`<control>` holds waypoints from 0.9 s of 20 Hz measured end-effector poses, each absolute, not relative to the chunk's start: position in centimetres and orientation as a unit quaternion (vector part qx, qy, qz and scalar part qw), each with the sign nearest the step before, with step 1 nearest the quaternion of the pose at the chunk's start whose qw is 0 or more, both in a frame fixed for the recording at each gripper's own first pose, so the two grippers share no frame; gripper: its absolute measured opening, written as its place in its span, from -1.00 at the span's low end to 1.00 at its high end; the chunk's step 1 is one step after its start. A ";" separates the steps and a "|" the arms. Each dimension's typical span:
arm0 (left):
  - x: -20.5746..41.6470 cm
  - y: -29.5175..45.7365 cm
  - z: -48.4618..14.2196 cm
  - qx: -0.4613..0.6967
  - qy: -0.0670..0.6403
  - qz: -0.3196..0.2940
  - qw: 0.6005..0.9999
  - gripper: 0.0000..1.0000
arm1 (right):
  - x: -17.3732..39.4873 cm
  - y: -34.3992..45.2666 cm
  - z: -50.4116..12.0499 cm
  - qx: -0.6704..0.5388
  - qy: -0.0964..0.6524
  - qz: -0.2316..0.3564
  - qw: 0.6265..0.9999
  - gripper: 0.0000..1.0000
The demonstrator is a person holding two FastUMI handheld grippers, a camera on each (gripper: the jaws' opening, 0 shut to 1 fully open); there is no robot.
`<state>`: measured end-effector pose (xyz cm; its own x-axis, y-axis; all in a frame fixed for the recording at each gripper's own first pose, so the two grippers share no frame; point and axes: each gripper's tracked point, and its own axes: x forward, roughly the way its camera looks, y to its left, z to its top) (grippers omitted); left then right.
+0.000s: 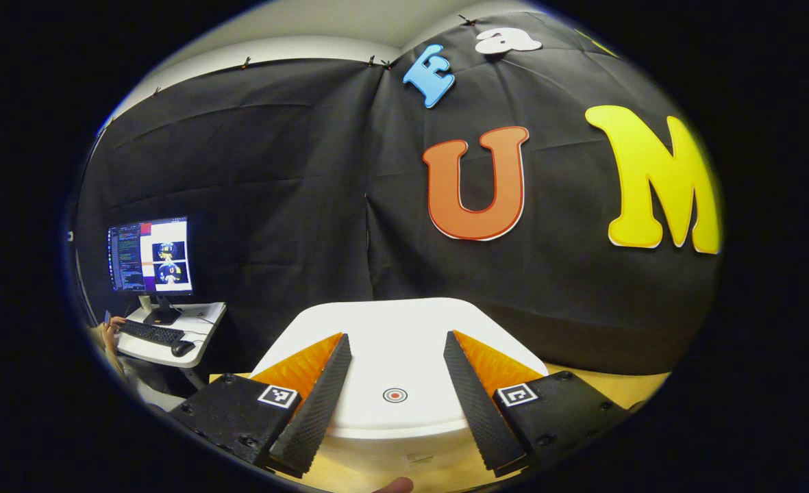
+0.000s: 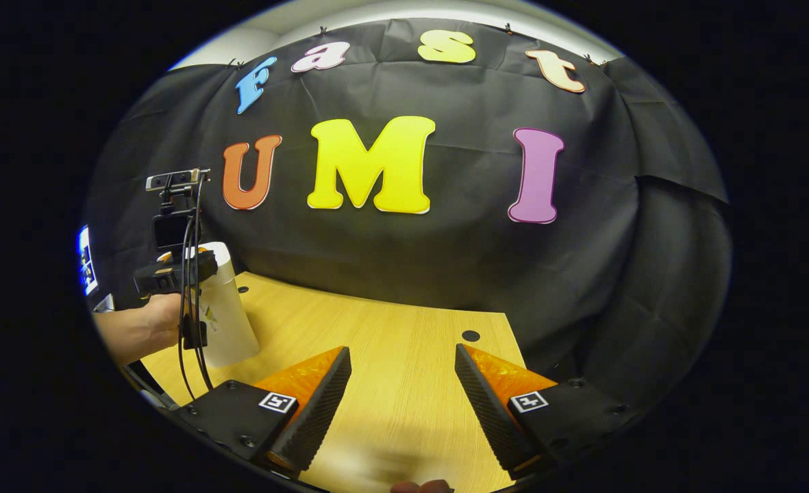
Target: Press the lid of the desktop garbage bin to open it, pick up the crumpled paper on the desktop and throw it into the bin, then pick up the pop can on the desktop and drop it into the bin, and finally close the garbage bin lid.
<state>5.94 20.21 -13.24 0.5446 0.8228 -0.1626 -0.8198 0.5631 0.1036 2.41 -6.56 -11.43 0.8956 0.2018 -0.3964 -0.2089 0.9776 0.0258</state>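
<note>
The white garbage bin's lid (image 1: 390,363) lies shut just ahead in the left gripper view, with a small red ring mark (image 1: 394,395) near its front. My left gripper (image 1: 397,337) hovers over it, open, one finger on each side of the mark and nothing between them. In the right gripper view the same bin (image 2: 229,322) stands upright at the left end of the wooden table (image 2: 390,404). A hand (image 2: 137,329) holds the left gripper (image 2: 171,274) at its top. My right gripper (image 2: 402,350) is open above bare wood.
A side desk (image 1: 202,325) with a monitor (image 1: 151,257), keyboard and mouse stands to the far left, with a person's hand at the keyboard. The table has a small dark hole (image 2: 470,335) near its far right corner. Black cloth closes off the back.
</note>
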 end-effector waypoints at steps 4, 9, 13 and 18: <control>6.0 20.1 -12.8 -0.016 0.099 0.437 0.894 0.75 | 3.1 -6.8 -9.6 -0.016 0.176 0.095 0.980 0.94; 6.7 18.3 -8.2 -0.024 0.068 0.369 0.927 0.73 | 3.3 -6.3 -7.9 -0.007 0.151 0.088 0.984 0.94; 6.9 15.5 -3.2 0.008 0.033 0.283 0.959 0.72 | 3.8 -6.0 -5.7 0.008 0.118 0.077 0.990 0.94; 4.5 8.9 1.5 0.012 0.006 0.167 0.986 0.76 | 4.3 -5.8 -2.3 0.029 0.069 0.042 0.996 0.92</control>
<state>4.53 8.86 1.53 0.9443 0.3289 -0.0077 -0.3286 0.9441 0.0264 4.26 -5.80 -2.34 0.9870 0.0882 -0.1344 -0.0802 0.9948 0.0635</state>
